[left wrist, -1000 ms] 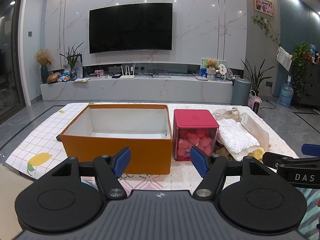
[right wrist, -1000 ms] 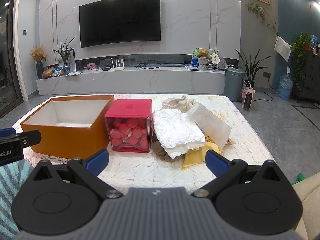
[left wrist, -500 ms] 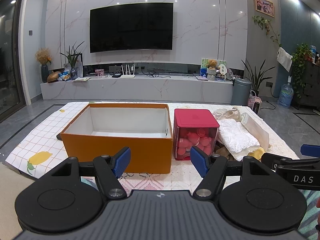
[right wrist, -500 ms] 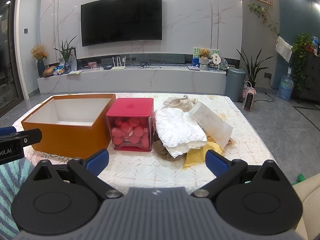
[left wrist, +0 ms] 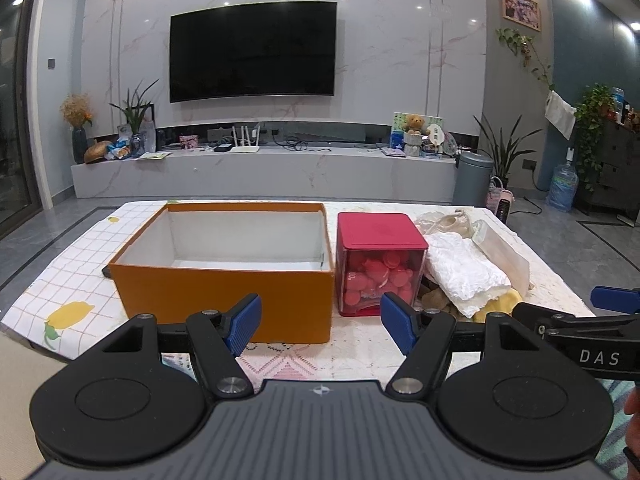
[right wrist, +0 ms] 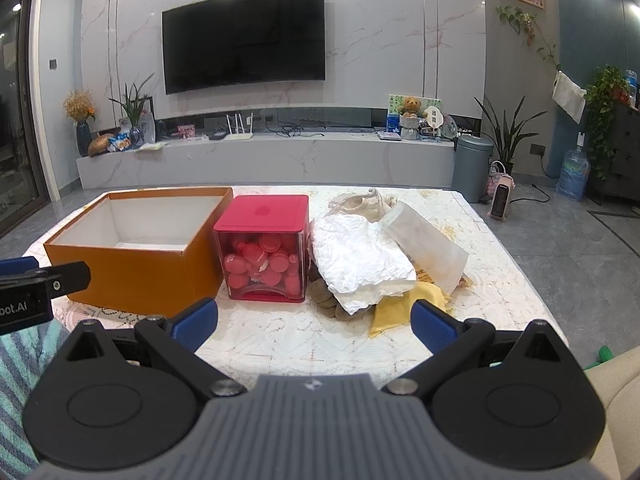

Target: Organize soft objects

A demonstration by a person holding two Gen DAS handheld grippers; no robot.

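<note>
Lying beyond both spread, empty grippers — left gripper (left wrist: pixel 320 330), right gripper (right wrist: pixel 314 322) — the soft pile (right wrist: pixel 360 258).

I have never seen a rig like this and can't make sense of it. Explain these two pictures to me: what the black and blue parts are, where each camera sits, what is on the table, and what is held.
No robot here: a person holds a two-finger gripper in each hand, with a camera on each looking forward along the fingers. One picture is from the left gripper, the other from the right gripper; the blue pads are their fingers. Both stand open and hold nothing. On the table sit an open orange box, a red-lidded clear box of red pieces, and a pile of soft things: white, beige and yellow cloth.
</note>
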